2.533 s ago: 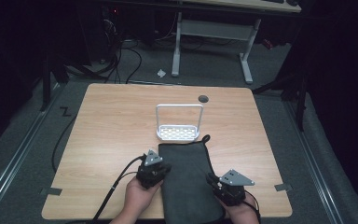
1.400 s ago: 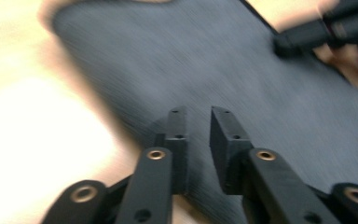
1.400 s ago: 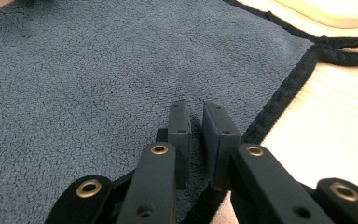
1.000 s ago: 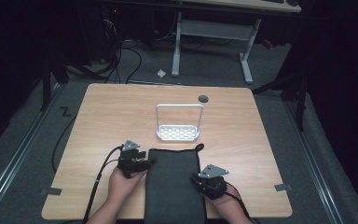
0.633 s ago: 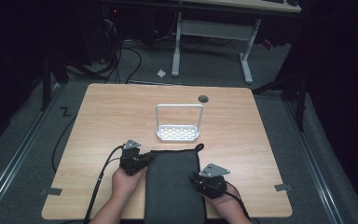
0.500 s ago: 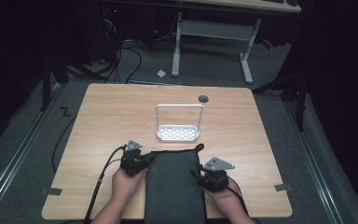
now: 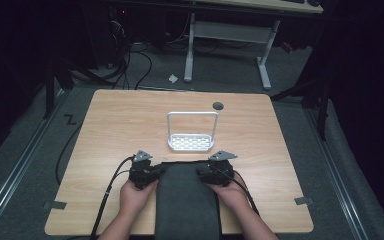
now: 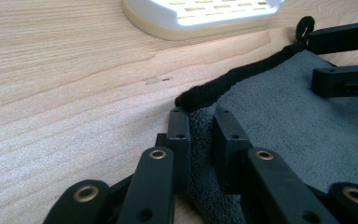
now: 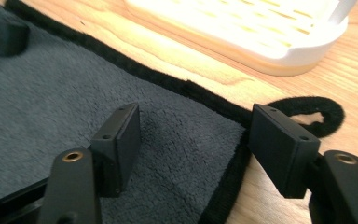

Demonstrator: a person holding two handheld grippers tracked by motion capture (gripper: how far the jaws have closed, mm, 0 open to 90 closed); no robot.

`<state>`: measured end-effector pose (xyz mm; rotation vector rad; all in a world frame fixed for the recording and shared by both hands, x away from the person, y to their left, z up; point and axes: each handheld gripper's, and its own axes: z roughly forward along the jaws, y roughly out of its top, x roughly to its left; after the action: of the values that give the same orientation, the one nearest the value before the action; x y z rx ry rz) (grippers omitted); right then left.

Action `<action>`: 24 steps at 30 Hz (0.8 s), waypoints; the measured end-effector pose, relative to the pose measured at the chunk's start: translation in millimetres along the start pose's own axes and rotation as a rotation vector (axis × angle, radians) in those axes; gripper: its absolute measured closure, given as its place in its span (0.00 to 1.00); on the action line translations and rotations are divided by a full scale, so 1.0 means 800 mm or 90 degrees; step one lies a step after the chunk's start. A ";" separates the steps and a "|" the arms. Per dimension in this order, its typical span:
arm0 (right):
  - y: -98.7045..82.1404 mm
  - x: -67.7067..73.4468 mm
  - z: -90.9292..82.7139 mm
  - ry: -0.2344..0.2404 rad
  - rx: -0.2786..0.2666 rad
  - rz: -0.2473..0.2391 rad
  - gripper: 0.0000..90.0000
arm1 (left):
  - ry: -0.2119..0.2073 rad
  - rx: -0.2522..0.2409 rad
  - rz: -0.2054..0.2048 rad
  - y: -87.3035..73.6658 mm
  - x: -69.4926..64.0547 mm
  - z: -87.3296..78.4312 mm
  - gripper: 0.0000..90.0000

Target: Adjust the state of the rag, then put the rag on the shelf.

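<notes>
A dark grey towel [image 7: 187, 200] lies lengthwise on the wooden table [image 7: 120, 120], running off its near edge. My left gripper [image 8: 200, 126] sits at the towel's far left corner; its jaws have just been closing and now pinch the towel's [image 8: 284, 116] bunched edge. My right gripper [image 9: 198, 121] is at the far right corner, its jaws just opened wide. One jaw rests over the towel [image 9: 51, 79] and the other stands beside its hanging loop [image 9: 317, 109], gripping nothing. From above, the left gripper [image 7: 152, 172] and right gripper [image 7: 205, 172] flank the towel's far end.
A white perforated rack [image 7: 191, 142] with a tall wire handle stands just beyond the towel, close in front of both grippers. A small dark round spot [image 7: 218, 106] marks the table farther back. Cables trail from the grippers toward the near edge.
My right gripper has slid forward along the towel's right edge to its far corner. The left gripper has stayed at the far left corner.
</notes>
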<state>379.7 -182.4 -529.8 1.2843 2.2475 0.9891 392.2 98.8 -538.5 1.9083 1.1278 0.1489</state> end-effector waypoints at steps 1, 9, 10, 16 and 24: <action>0.000 0.000 0.000 -0.007 0.010 0.003 0.39 | -0.001 0.000 -0.001 0.000 0.000 0.000 0.87; -0.007 -0.001 -0.006 0.025 -0.002 0.016 0.66 | -0.005 0.001 0.001 -0.001 -0.001 -0.001 0.87; -0.007 0.000 -0.006 0.026 -0.001 0.015 0.69 | -0.004 0.000 0.002 -0.001 -0.001 -0.001 0.87; -0.008 0.007 -0.005 0.040 -0.007 0.011 0.86 | -0.005 0.000 -0.004 -0.001 0.000 -0.001 0.87; -0.009 0.009 -0.007 0.030 -0.020 -0.004 0.87 | -0.004 0.000 -0.001 -0.001 0.000 -0.001 0.88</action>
<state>367.9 -180.8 -530.8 1.2532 2.2596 1.0589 390.8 99.3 -538.6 1.9065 1.1248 0.1423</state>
